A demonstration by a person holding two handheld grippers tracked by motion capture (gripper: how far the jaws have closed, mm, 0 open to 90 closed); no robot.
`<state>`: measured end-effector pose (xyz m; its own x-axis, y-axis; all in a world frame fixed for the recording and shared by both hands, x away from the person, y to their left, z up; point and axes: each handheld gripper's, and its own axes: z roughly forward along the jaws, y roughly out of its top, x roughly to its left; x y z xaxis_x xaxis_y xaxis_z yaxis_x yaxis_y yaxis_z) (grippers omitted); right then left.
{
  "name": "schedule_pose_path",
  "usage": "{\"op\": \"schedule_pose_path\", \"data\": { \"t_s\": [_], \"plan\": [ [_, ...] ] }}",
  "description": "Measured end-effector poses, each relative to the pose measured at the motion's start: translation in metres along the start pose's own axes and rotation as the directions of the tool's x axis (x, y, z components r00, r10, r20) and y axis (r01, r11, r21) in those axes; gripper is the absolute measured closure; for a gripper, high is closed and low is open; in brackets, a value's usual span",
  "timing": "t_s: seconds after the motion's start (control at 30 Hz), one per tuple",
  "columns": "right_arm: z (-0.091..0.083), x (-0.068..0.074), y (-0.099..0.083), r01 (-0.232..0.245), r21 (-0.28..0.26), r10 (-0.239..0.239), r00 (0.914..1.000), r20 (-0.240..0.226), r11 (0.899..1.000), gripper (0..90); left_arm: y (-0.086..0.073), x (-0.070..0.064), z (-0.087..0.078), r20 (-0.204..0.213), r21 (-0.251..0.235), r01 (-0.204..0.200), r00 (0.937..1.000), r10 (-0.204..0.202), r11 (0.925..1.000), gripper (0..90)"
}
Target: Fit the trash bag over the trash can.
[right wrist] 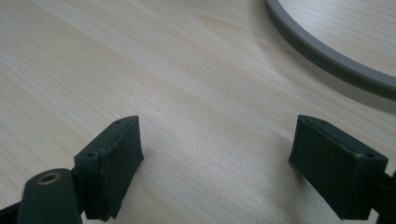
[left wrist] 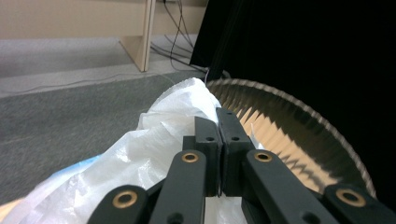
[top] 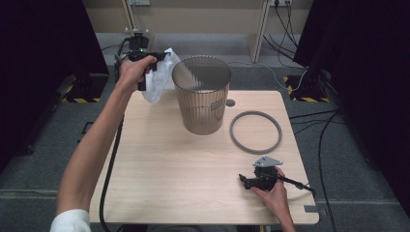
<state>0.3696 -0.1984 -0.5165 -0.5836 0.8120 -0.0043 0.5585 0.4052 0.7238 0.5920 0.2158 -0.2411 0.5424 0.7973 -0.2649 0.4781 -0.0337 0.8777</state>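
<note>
A ribbed, translucent grey waste bin [top: 202, 94] stands upright at the back middle of the table. My left gripper [top: 162, 57] is held in the air just left of the bin's rim, shut on a white plastic bag [top: 159, 77] that hangs down from it. In the left gripper view the jaws are pressed together on the white plastic bag [left wrist: 154, 144], with the bin's rim [left wrist: 299, 126] right behind. A grey ring [top: 255, 131] lies flat right of the bin. My right gripper [top: 243, 181] rests open on the table near the front right; the grey ring [right wrist: 327, 60] lies ahead of it.
The wooden table [top: 169, 169] has bare room across its middle and left. A small grey cap [top: 230, 102] is set in the tabletop behind the ring. Cables [top: 319, 140] run over the floor on the right, and dark curtains stand at both sides.
</note>
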Motion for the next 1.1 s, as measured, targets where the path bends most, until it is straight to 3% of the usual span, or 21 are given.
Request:
{"op": "schedule_pose_path", "data": {
  "t_s": [0.1,0.13,0.23,0.27,0.5,0.53,0.63,0.77,0.8,0.83,0.87,0.9,0.93,1.0,1.1],
  "plan": [
    [0.0,0.0,0.0,0.001,-0.001,-0.001,1.0,-0.001,1.0,16.7,0.01,-0.01,0.011,0.001,-0.01,0.006,1.0,-0.006,0.9999,87.9],
    [0.0,0.0,0.0,0.004,0.0,-0.004,1.0,-0.002,1.0,16.6,0.014,-0.02,0.02,0.003,-0.009,-0.006,1.0,0.006,0.9999,87.9],
    [0.0,0.0,0.0,0.003,0.0,-0.003,1.0,-0.003,1.0,16.6,0.017,-0.03,0.029,0.015,-0.002,-0.022,0.9997,0.022,0.9998,87.9],
    [0.0,-0.001,0.0,0.005,0.0,-0.005,1.0,-0.003,1.0,16.6,0.018,-0.041,0.037,0.026,0.01,-0.043,0.9988,0.043,0.999,87.9],
    [-0.001,-0.004,0.002,-0.008,0.015,0.008,0.9997,-0.023,1.0,20.5,0.011,-0.07,0.06,0.073,0.054,-0.093,0.9934,0.089,0.9942,87.9],
    [-0.006,-0.01,0.008,-0.035,0.002,0.035,0.9977,-0.058,0.999,24.5,0.008,-0.074,0.065,0.089,0.07,-0.106,0.9911,0.099,0.9919,87.8],
    [-0.011,-0.016,0.015,-0.054,-0.029,0.052,0.9968,-0.06,0.998,24.6,0.002,-0.082,0.074,0.106,0.094,-0.13,0.9872,0.12,0.9871,87.7],
    [-0.029,-0.03,0.046,-0.035,-0.092,0.033,0.9993,-0.019,0.995,24.9,-0.007,-0.091,0.081,0.119,0.131,-0.174,0.9801,0.159,0.976,87.6],
    [-0.037,-0.037,0.069,-0.021,-0.125,0.022,0.9997,0.005,0.992,25.4,-0.009,-0.092,0.083,0.127,0.14,-0.182,0.9781,0.164,0.9733,87.5],
    [-0.037,-0.037,0.069,-0.021,-0.125,0.022,0.9997,0.005,0.992,25.4,-0.009,-0.093,0.083,0.132,0.145,-0.188,0.9766,0.169,0.9714,87.5],
    [-0.043,-0.043,0.092,0.003,-0.142,0.002,0.9993,0.037,0.99,25.4,-0.013,-0.094,0.084,0.141,0.154,-0.202,0.9734,0.181,0.9673,87.5],
    [-0.043,-0.043,0.092,0.003,-0.142,0.002,0.9993,0.037,0.99,25.4,-0.013,-0.094,0.084,0.141,0.154,-0.202,0.9734,0.181,0.9673,87.5],
    [-0.047,-0.048,0.116,0.018,-0.16,-0.011,0.9989,0.046,0.987,25.6,-0.016,-0.094,0.084,0.142,0.163,-0.211,0.9716,0.189,0.9637,87.5],
    [-0.048,-0.05,0.125,0.023,-0.166,-0.015,0.9989,0.045,0.986,26.9,-0.018,-0.093,0.084,0.145,0.165,-0.21,0.9715,0.187,0.9636,87.5],
    [-0.051,-0.058,0.164,0.033,-0.182,-0.03,0.9993,0.021,0.983,32.4,-0.023,-0.092,0.085,0.143,0.184,-0.233,0.9676,0.208,0.9551,87.4]
  ]
}}
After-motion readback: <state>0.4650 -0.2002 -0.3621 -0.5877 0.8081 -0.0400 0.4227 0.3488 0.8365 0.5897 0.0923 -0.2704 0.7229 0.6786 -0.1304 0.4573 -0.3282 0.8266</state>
